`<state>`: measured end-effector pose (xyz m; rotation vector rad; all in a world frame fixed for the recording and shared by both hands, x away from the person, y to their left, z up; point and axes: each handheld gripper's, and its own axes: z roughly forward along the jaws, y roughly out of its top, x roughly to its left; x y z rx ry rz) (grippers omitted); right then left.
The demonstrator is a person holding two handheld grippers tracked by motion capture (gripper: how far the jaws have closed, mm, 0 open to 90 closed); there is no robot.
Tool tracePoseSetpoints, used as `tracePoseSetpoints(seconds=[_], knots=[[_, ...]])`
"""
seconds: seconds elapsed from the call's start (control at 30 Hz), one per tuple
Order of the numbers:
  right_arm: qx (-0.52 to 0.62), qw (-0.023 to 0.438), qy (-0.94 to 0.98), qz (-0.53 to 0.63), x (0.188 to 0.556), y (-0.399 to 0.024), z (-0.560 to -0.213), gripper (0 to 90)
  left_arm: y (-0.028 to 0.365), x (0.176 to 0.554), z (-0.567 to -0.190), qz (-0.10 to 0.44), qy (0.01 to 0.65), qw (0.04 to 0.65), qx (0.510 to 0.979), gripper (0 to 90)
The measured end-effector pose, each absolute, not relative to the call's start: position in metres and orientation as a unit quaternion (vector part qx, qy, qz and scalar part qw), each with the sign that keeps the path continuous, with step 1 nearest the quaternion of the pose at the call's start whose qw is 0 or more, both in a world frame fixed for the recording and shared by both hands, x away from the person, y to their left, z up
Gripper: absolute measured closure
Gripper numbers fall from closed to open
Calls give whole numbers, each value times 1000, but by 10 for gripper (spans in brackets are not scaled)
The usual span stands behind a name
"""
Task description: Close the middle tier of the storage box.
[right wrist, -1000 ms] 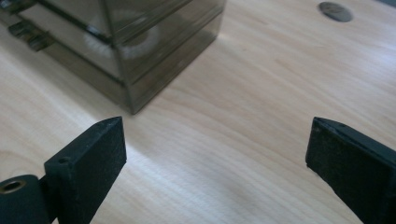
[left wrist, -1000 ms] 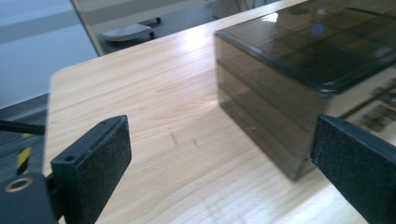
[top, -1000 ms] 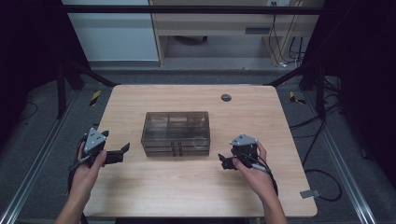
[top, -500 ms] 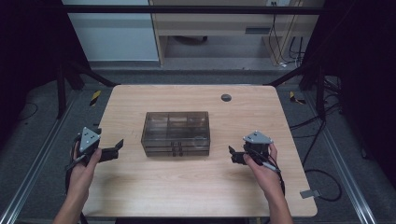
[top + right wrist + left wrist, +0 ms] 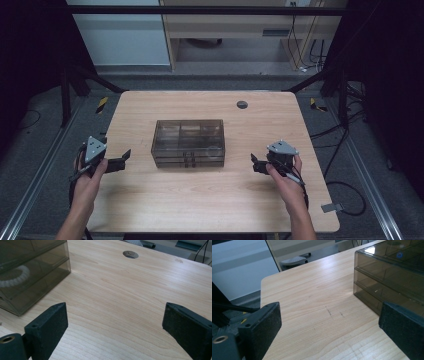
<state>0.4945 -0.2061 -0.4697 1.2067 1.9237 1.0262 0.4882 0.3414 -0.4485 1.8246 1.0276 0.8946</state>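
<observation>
At the table's left edge the left hand holds the left gripper, its jaws pointing right toward the box and spread wide with nothing between them. In the left gripper view those jaws stand far apart over bare wood, one at the lower left and one at the lower right, and the box's smoky wall rises just behind the right-hand jaw, apart from it. The box sits near the middle of the table, a little toward the far side: a dark, see-through case of stacked shallow drawers, closed flush at the front, with dividers showing through its top. A coiled white thing lies inside one drawer near the right corner; what it is cannot be told. Beyond the box, toward the far edge, a round hole is set in the tabletop. Right of the box, well apart from it, the right hand holds the right gripper, jaws aimed left at the box. In the right gripper view they too gape wide and empty above the wood, with the box corner at upper left and the hole straight ahead.
</observation>
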Motion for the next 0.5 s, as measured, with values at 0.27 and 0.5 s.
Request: tracePoseSetpoints(seconds=[0.27,0.5], knots=[[475,318,724,386,497,-215,-475,63,342,492,-453,357,408,412,732,45],[482,317,724,377,499,-218,-479,58,341,497,-457,351,403,407,741,38]])
